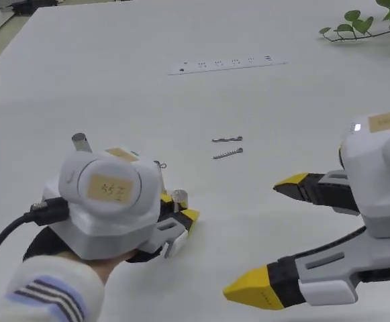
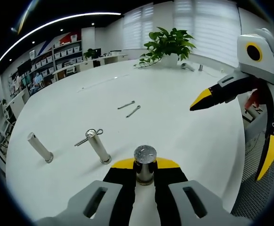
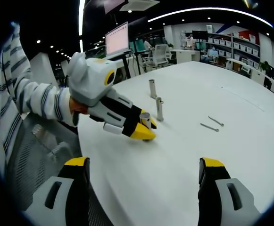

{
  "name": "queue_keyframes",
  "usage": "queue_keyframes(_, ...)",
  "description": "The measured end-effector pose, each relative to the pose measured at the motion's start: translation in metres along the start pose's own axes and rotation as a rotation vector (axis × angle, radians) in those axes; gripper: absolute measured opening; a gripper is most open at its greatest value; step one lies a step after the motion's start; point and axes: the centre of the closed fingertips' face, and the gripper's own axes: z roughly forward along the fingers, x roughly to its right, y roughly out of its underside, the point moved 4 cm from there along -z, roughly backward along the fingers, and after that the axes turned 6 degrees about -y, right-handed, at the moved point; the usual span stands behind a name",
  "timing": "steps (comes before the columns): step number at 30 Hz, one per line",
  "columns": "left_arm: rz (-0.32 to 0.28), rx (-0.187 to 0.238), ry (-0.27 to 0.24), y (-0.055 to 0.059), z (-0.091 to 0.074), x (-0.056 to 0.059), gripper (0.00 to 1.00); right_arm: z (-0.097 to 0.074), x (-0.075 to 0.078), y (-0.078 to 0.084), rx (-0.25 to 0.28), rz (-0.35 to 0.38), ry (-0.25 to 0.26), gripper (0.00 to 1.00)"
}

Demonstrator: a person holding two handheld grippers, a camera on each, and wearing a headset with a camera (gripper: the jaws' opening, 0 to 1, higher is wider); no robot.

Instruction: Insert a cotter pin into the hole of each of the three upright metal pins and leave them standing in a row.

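Left gripper [image 1: 181, 221]: rounded white-grey housing, black jaws with yellow tips. Beige sticker [image 1: 111, 188] with handwritten marks on its back; black cable [image 1: 3, 240] plugged in at the side. Right gripper [image 1: 262, 238]: same white shell, grey slotted jaw plates, yellow tips, second beige sticker [image 1: 382, 122], small white light [image 1: 357, 127]. Sleeve [image 1: 47, 295]: white knit, dark and blue stripes. In the right gripper view the stripes run all along the arm.
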Motion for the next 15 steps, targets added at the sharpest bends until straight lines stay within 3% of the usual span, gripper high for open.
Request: queue_keyframes(15,0.012,-0.003,0.006,0.0024,-0.0033,0.0020,0.13,0.0000,-0.0024,-0.0002,0.008,0.008,-0.007,0.97)
